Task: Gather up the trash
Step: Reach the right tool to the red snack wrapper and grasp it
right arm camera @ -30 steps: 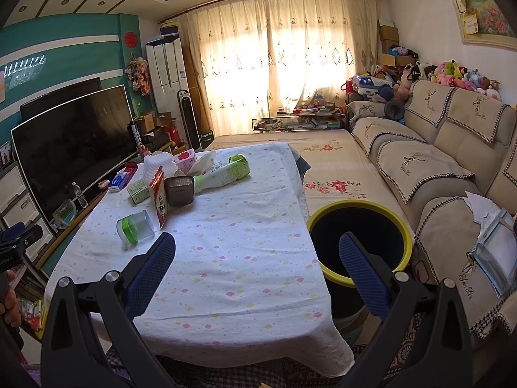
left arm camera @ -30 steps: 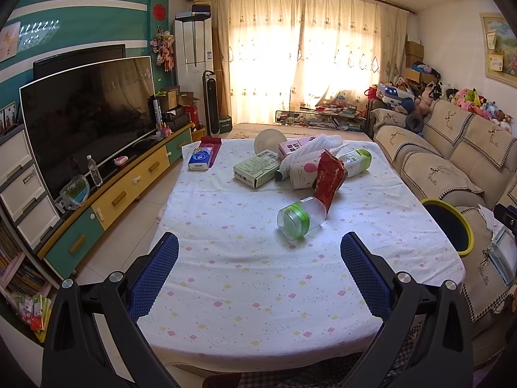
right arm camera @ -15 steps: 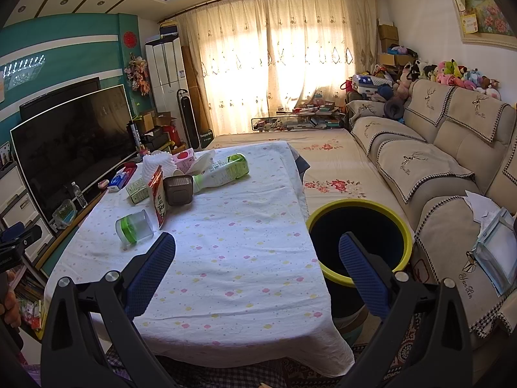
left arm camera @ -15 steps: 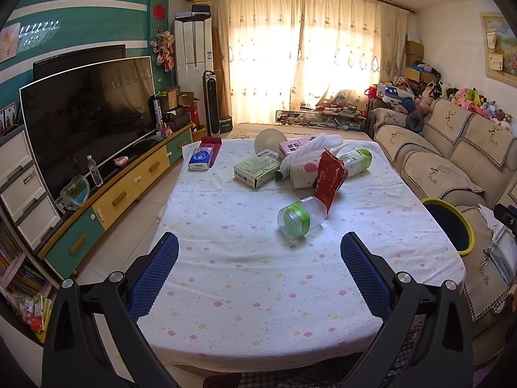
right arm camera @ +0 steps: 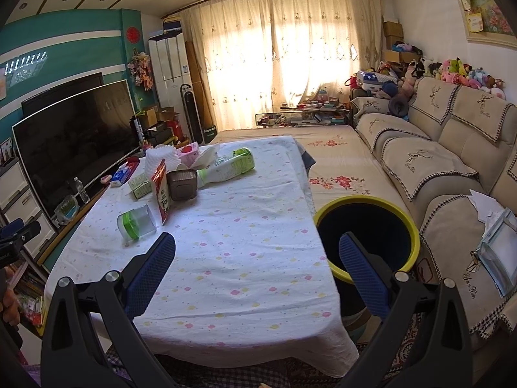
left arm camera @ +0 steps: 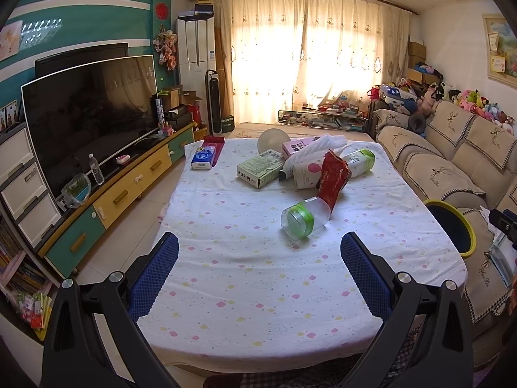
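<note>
Trash lies on the far half of a table (left arm camera: 258, 274) with a dotted white cloth. A clear jar with a green band (left arm camera: 303, 220) (right arm camera: 137, 221) lies nearest, with a red snack bag (left arm camera: 332, 177) (right arm camera: 161, 187) behind it. Further back lie a green box (left arm camera: 261, 168), a white-green bottle (left arm camera: 358, 161) (right arm camera: 229, 166), a brown tub (right arm camera: 182, 184), a pink box (left arm camera: 295, 145) and white paper (left arm camera: 318, 147). A yellow-rimmed black bin (right arm camera: 368, 236) (left arm camera: 452, 226) stands right of the table. My left gripper (left arm camera: 258, 265) and right gripper (right arm camera: 257, 265) are open and empty, above the near edge.
A blue tissue pack (left arm camera: 203, 158) and a red box lie at the table's far left. A TV (left arm camera: 87, 113) on a low cabinet lines the left wall. A sofa (right arm camera: 452, 161) runs along the right, with papers (right arm camera: 494, 242) on its near seat.
</note>
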Demonstrator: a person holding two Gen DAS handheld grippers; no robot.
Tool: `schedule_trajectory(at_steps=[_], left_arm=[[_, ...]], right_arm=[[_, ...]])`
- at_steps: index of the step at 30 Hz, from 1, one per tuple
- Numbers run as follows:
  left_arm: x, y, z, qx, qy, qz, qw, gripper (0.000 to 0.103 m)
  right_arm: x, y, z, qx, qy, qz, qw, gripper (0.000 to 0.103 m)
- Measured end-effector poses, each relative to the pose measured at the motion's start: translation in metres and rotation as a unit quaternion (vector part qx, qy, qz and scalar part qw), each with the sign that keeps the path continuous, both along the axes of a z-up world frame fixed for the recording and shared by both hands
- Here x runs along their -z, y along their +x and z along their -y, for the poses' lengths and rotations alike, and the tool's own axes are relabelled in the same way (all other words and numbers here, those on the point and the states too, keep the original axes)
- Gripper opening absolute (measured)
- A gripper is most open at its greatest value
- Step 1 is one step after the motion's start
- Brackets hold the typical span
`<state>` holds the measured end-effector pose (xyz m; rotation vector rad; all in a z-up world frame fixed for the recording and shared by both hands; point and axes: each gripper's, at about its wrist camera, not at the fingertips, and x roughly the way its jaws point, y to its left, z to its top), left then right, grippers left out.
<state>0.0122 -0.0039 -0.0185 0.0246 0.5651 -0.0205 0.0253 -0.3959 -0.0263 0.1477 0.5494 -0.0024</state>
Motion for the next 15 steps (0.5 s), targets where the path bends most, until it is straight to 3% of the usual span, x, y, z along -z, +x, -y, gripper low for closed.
schedule_trajectory(at_steps=[15], left_arm=[[0.024, 0.023, -0.028, -0.028, -0.003, -0.021, 0.9994, 0.099]], right_arm=[[0.042, 0.101, -0.106, -0.147, -0.017, -0.066, 0.987, 0.097]])
